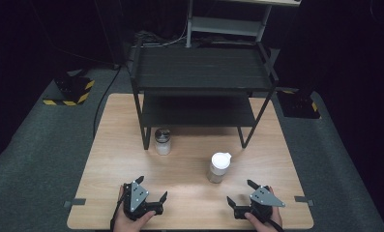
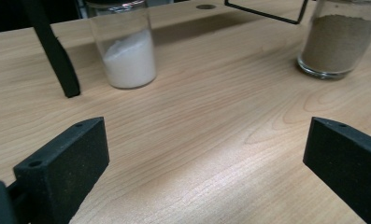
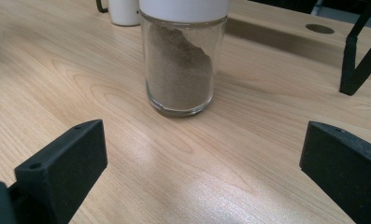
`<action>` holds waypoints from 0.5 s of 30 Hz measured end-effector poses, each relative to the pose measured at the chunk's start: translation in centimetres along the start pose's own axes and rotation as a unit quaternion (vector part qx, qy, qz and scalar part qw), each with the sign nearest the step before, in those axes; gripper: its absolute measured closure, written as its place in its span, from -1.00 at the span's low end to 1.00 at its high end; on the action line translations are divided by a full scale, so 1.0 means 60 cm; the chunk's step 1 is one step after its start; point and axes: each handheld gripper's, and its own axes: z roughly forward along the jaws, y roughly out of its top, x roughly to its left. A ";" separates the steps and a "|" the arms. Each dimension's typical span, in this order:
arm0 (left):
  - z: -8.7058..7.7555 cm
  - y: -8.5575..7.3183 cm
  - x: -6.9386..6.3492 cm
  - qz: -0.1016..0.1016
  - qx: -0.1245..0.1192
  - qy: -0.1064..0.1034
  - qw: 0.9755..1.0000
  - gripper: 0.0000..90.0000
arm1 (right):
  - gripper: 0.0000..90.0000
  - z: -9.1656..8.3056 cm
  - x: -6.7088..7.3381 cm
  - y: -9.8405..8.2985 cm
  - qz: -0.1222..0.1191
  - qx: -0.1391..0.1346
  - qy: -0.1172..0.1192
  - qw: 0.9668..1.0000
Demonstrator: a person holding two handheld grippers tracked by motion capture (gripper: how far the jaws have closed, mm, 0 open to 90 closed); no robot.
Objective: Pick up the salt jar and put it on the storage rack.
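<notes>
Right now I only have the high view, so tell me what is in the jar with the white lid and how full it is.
Observer: The white-lidded jar holds brown powder, heaped higher on one side, filling most of the glass.
Operator: And the jar by the rack leg?
Observer: The dark-lidded jar holds white powder, roughly half full.
Operator: Is the right gripper lined up with anything?
Observer: The right gripper looks straight at the white-lidded jar, jaws open, with bare table between them and the glass.
</notes>
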 end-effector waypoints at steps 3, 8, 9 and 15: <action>0.004 0.005 0.003 -0.006 0.006 -0.001 1.000 -0.99 | -1.00 -0.003 -0.003 -0.004 0.011 -0.005 0.002 1.000; 0.004 0.005 0.004 0.002 0.006 -0.009 1.000 -0.99 | -1.00 -0.005 0.004 -0.007 0.002 -0.011 -0.003 1.000; 0.004 0.004 0.004 0.002 0.005 -0.008 1.000 -0.99 | -0.99 -0.005 0.003 -0.006 -0.002 -0.010 0.002 1.000; -0.001 0.002 0.000 0.001 0.005 -0.003 1.000 -0.99 | -1.00 -0.002 0.000 -0.002 0.006 -0.002 0.002 1.000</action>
